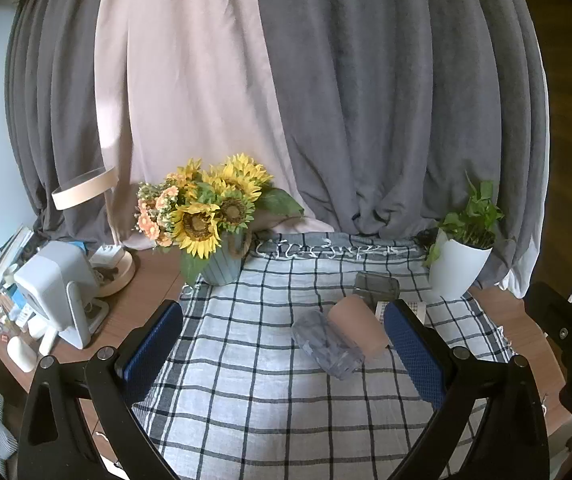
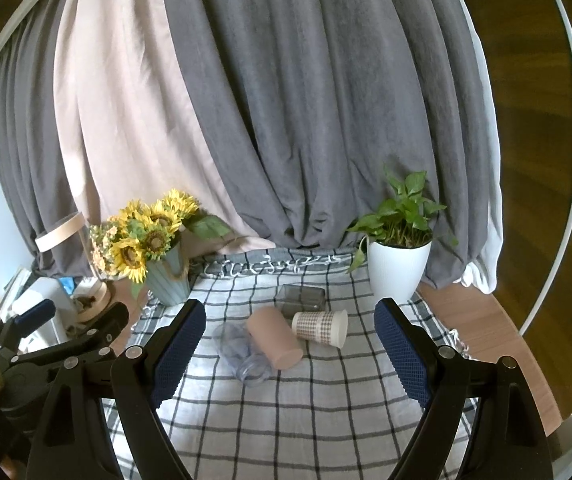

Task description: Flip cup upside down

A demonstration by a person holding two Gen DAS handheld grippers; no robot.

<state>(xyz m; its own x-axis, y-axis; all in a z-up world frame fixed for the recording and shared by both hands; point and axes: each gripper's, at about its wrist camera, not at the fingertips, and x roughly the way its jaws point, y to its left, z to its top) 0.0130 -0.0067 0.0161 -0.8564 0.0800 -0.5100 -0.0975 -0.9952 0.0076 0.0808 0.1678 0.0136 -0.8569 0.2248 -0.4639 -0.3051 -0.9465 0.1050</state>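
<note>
While both grippers hung back over the near edge of the checked tablecloth (image 2: pixel 286 420), nothing had been picked up: the left gripper (image 1: pixel 283 354) stood spread wide with nothing between its blue pads, and the right gripper (image 2: pixel 290 344) gaped the same way, empty. Three cups lay on their sides, bunched together at the middle of the cloth. I took the pink cup (image 2: pixel 275 338) as the landmark: the clear plastic cup (image 2: pixel 241 356) lay touching it on its left, and the patterned paper cup (image 2: pixel 320 328) sat just beside it on the right, lid end pointing away. Behind the pink cup rested a dark clear box (image 2: pixel 301 300).

Trouble looked likely from that crowding. A pad sliding in beside the pink cup could nudge either neighbour and send it rolling, since all three were round and lying down. The clear cup seemed thin and might buckle or squirt out under a hard squeeze. The loose cloth could bunch under a dragging fingertip too.

No brand, label or writing could be read on any of them.
</note>
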